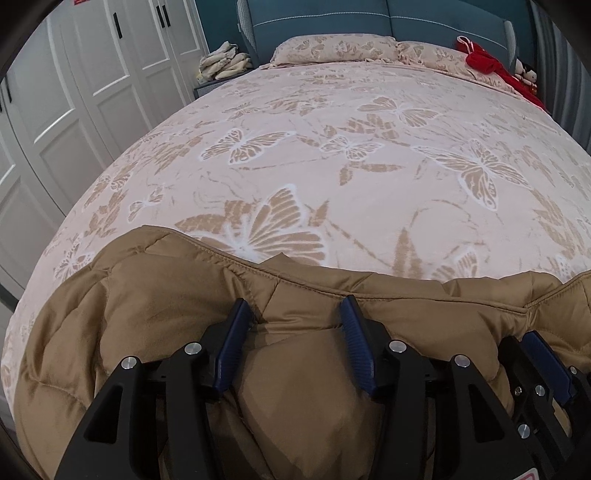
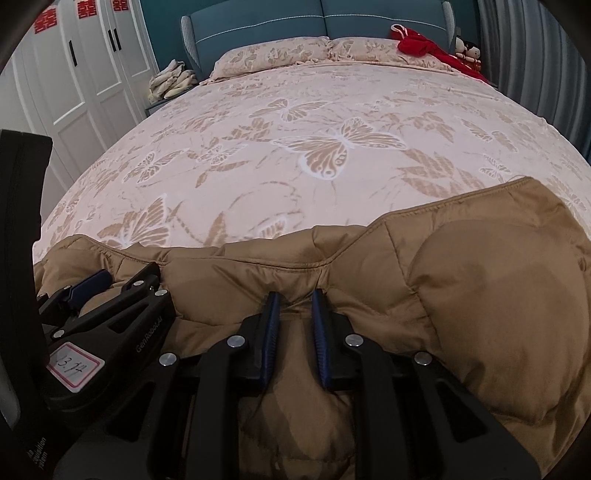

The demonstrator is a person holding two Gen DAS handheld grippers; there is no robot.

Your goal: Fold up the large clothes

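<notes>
Closest to my left lens is the left gripper, its blue pads spread apart over a puffy tan quilted jacket. A fat bulge of padding sits between the pads; both tips dig into the fabric near the stitched edge, yet I cannot tell whether they truly squeeze it or only rest against it. At the far right of that view I see my right gripper's blue pad, close alongside.

From the right lens, the left gripper lies at the left, low on the jacket (a pink-edged label with handwritten figures sits on its black body). In the middle the right gripper has its jaws drawn narrow, clenched on a pinched ridge of the jacket just below its seamed edge. Fabric puckers toward that pinch.

My jacket lies bunched across the near end of the bed, on a pink bedspread patterned with butterflies. Farther back, going leftward to rightward: white wardrobe doors, a heap of pale folded cloth on a bedside stand, two matching pillows against a teal headboard, and a red garment beside small dolls at the right corner.
</notes>
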